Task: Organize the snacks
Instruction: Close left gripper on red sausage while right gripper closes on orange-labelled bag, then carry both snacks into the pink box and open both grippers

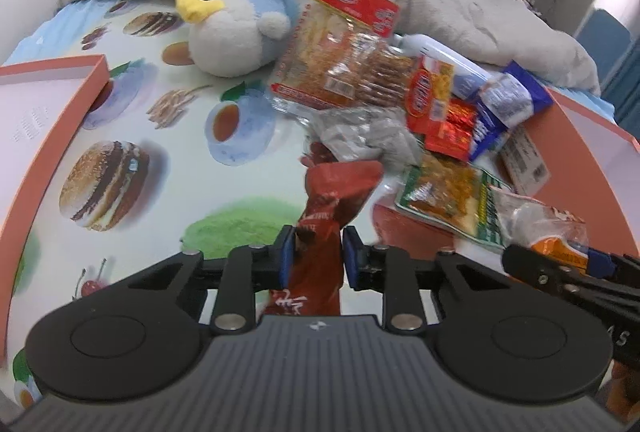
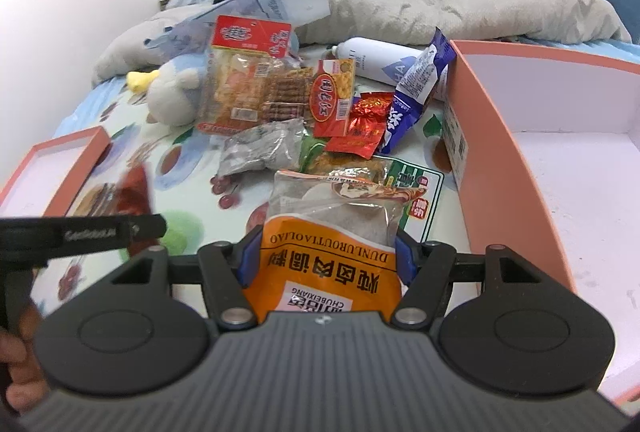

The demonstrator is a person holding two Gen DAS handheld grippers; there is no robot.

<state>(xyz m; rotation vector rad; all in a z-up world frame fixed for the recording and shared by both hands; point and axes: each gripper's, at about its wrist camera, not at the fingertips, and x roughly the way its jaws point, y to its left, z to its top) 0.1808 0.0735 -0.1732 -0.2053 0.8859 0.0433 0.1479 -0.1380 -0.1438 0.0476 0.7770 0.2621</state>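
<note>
My left gripper point(image 1: 318, 252) is shut on a red snack packet point(image 1: 328, 216), held above the food-print sheet. My right gripper point(image 2: 322, 256) is shut on an orange and clear seasoning bag point(image 2: 332, 248), beside the big pink box point(image 2: 500, 168) on the right. A pile of snacks lies ahead: a large cracker pack with a red label point(image 1: 340, 48), a small red and yellow pack point(image 1: 430, 96), red candy wrappers point(image 1: 452, 132), a blue wrapper point(image 1: 504, 108), a crumpled silver packet point(image 1: 364, 136) and a green-edged pack point(image 1: 448, 200).
A pink box lid point(image 1: 48, 120) lies at the left. A plush penguin point(image 1: 236, 32), a white bottle point(image 2: 380, 60) and a grey blanket point(image 2: 460, 4) sit behind the pile. The right gripper shows in the left wrist view point(image 1: 560, 268).
</note>
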